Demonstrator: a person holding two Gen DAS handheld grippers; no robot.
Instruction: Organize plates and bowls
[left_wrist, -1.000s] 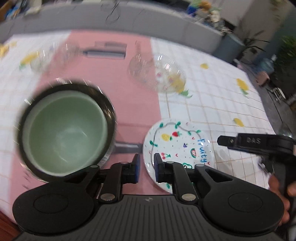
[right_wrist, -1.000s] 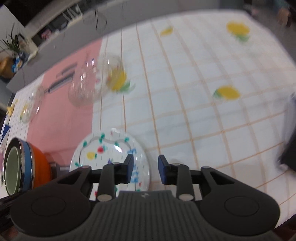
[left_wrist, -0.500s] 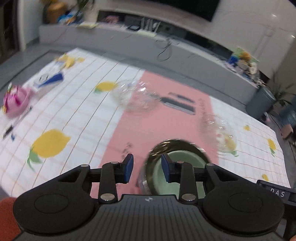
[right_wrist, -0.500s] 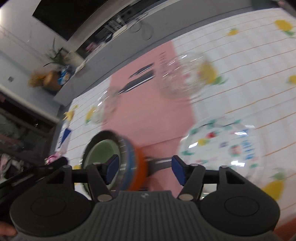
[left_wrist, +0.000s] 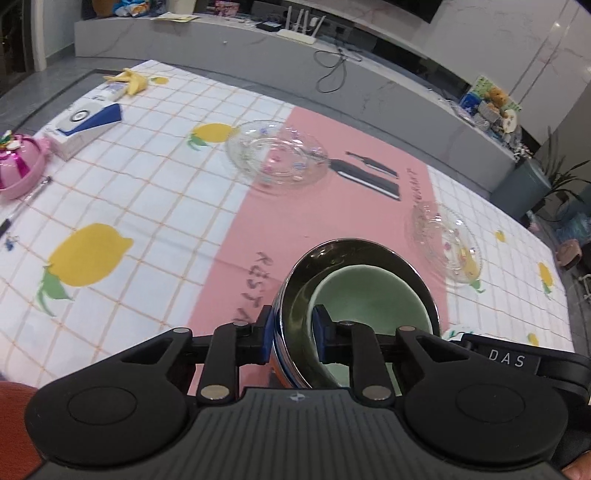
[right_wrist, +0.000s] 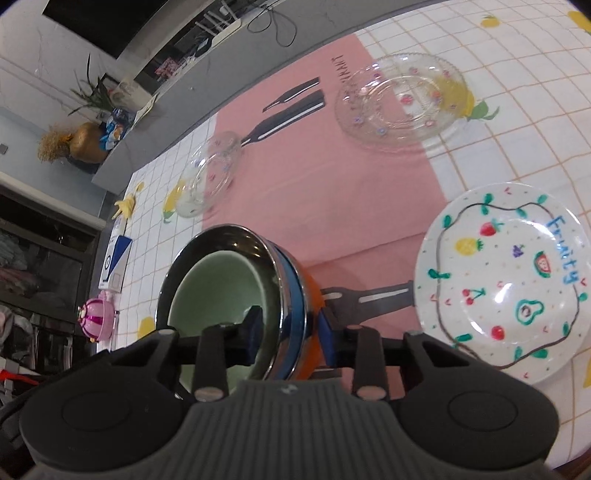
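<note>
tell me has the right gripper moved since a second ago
Yes. The right gripper went left from the fruity plate and now straddles the steel bowl rim.

— What covers the table (left_wrist: 155, 206)?
— A checked lemon-print cloth with a pink strip.
— And on it?
— Two clear glass plates (left_wrist: 277, 157) (left_wrist: 448, 240), a painted fruit plate (right_wrist: 502, 280), a metal bowl (right_wrist: 236, 295), a pink toy (left_wrist: 16, 166), a blue-white box (left_wrist: 83, 123), a banana peel (left_wrist: 129, 79).
</note>
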